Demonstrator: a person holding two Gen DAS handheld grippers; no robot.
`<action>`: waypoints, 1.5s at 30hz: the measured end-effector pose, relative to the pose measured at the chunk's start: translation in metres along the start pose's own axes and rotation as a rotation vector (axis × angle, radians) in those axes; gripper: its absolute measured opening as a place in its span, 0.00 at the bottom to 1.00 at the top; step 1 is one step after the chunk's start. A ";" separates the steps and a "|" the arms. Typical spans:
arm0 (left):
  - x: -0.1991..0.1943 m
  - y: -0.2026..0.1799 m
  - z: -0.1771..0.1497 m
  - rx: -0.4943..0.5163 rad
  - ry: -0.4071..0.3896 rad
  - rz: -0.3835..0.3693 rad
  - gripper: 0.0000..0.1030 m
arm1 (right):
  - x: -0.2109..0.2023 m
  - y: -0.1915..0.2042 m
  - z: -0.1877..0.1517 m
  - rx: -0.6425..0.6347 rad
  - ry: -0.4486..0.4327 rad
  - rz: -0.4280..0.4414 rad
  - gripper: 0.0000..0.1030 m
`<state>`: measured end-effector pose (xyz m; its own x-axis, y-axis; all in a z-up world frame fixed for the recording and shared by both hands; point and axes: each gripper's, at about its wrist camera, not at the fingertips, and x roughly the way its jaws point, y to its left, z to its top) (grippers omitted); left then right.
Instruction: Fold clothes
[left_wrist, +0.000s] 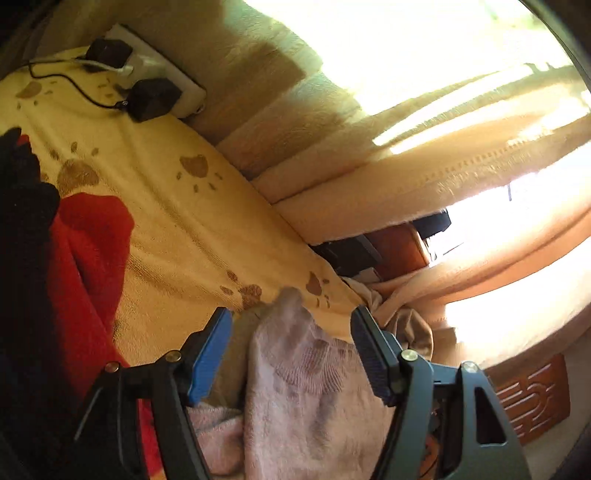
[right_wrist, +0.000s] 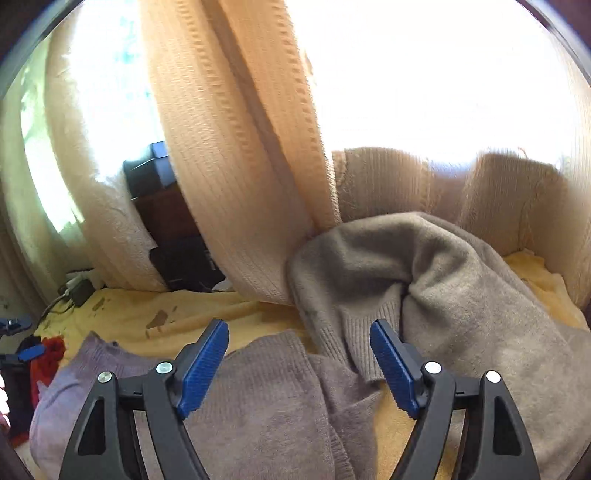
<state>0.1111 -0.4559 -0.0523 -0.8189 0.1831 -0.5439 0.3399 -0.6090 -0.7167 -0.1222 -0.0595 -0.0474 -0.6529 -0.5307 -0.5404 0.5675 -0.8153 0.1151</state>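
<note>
While both the left gripper (left_wrist: 291, 350) and right gripper (right_wrist: 299, 365) stand released above the mauve sweater (right_wrist: 258, 398) on the yellow blanket (left_wrist: 184, 221), curtains (right_wrist: 240, 147) bound its far edge, with bare blanket leftward.

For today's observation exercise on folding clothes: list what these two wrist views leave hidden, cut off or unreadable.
- Pale pink knitted sweater: left wrist view, lower part cut by the bottom edge and hidden behind the open left gripper.
- Grey-brown knitted sweater: right wrist view, crumpled, so its shape is unclear.
- Window area: overexposed glare.
- Red garment: a black cloth covers part.
</note>
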 end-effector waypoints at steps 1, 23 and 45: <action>-0.001 -0.011 -0.008 0.046 0.019 0.001 0.70 | -0.001 0.009 -0.004 -0.049 0.013 0.003 0.79; 0.071 -0.020 -0.065 0.323 0.060 0.286 0.38 | 0.085 0.035 -0.036 -0.207 0.343 -0.014 0.81; -0.060 0.025 -0.140 -0.088 0.157 0.076 0.67 | -0.085 -0.031 -0.086 0.052 0.165 0.168 0.81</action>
<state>0.2336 -0.3736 -0.0989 -0.7095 0.2612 -0.6545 0.4427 -0.5575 -0.7023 -0.0414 0.0312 -0.0765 -0.4578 -0.6187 -0.6385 0.6320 -0.7316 0.2557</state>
